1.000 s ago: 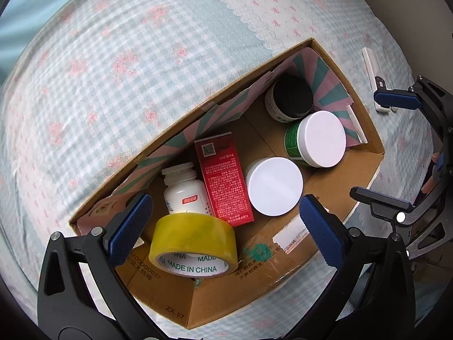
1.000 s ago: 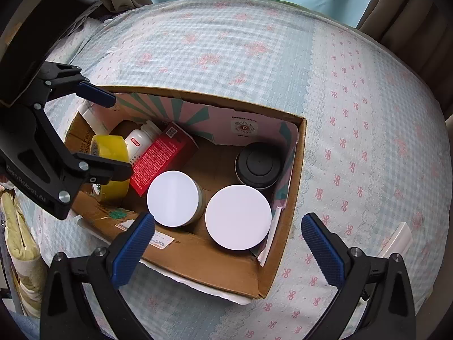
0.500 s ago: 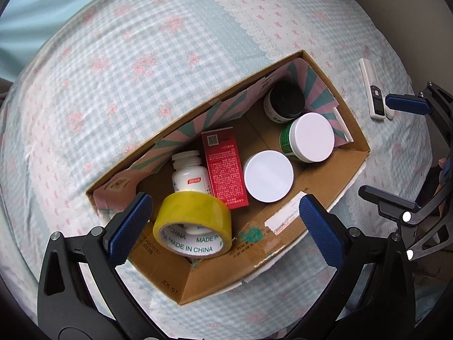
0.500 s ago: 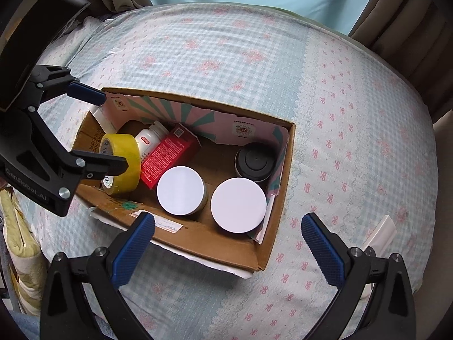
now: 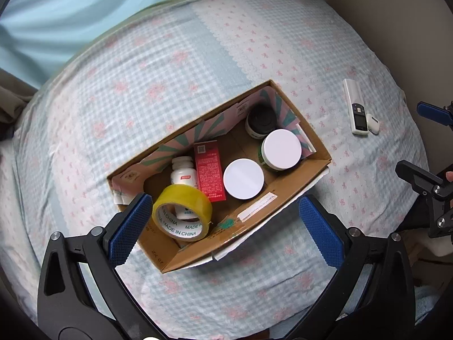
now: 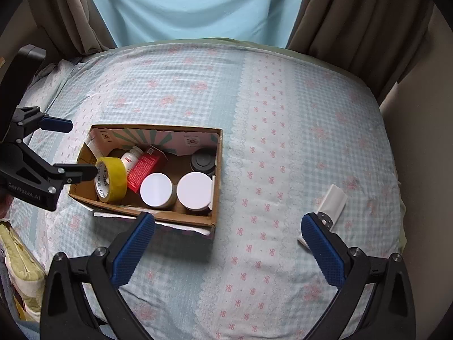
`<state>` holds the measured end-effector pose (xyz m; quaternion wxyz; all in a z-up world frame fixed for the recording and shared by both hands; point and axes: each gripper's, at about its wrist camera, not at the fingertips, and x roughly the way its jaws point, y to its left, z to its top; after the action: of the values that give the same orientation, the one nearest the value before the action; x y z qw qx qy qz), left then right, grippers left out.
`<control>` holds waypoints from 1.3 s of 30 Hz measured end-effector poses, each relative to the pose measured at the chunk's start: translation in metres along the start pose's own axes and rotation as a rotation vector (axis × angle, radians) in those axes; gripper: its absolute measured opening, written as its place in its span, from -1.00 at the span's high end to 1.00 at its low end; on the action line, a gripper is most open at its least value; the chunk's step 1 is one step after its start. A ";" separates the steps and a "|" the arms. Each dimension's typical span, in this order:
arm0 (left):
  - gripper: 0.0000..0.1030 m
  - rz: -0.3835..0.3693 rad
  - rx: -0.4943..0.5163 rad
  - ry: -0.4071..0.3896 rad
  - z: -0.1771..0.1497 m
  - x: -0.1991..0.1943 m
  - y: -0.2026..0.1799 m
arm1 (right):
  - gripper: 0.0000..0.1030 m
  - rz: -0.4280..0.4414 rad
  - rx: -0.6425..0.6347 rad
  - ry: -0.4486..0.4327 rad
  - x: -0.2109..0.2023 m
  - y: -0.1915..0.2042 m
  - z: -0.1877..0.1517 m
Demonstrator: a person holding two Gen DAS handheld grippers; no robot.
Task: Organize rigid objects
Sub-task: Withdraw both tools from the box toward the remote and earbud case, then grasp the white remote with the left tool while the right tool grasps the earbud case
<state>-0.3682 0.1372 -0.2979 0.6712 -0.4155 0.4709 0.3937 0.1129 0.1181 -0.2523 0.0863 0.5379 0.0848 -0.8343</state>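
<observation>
A cardboard box lies on the bed. In it are a yellow tape roll, a white pill bottle, a red carton, two white-lidded jars and a black-lidded jar. My left gripper is open and empty above the box's near left end. My right gripper is open and empty, above the bed in front of the box.
A white remote and a small white case lie on the checked bedsheet right of the box. Curtains hang behind the bed. A pale wall runs along its right side.
Both grippers have pulled back and up from the box, so it looks smaller and more of the bed shows. The things in the box have not moved.
</observation>
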 end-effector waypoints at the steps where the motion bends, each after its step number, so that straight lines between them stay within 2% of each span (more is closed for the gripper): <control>1: -1.00 0.006 0.014 -0.006 0.004 -0.003 -0.008 | -1.00 -0.015 0.005 0.002 -0.004 -0.008 -0.005; 5: -1.00 0.023 0.074 -0.027 0.022 -0.011 -0.046 | -1.00 -0.075 0.018 0.016 -0.018 -0.045 -0.028; 12: -1.00 0.031 0.167 -0.032 0.066 -0.003 -0.125 | -1.00 -0.111 0.038 0.034 -0.024 -0.122 -0.061; 18: -1.00 0.021 0.221 0.029 0.111 0.030 -0.191 | -1.00 -0.120 0.042 0.062 -0.014 -0.183 -0.076; 24: -1.00 0.005 0.282 0.079 0.153 0.071 -0.247 | -1.00 -0.098 0.014 0.098 0.014 -0.225 -0.084; 32: -1.00 -0.046 0.280 0.213 0.189 0.145 -0.293 | -1.00 -0.035 -0.045 0.104 0.071 -0.247 -0.099; 37: -0.99 -0.073 0.257 0.317 0.195 0.201 -0.310 | -0.88 -0.017 -0.103 0.105 0.113 -0.246 -0.109; 39: -0.97 -0.083 0.246 0.355 0.196 0.220 -0.316 | -0.77 -0.003 -0.111 0.104 0.129 -0.246 -0.113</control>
<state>0.0369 0.2402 -0.4084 0.6392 -0.4123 0.6085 0.2261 0.1020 0.3767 -0.4042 0.1104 0.5747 0.1362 -0.7993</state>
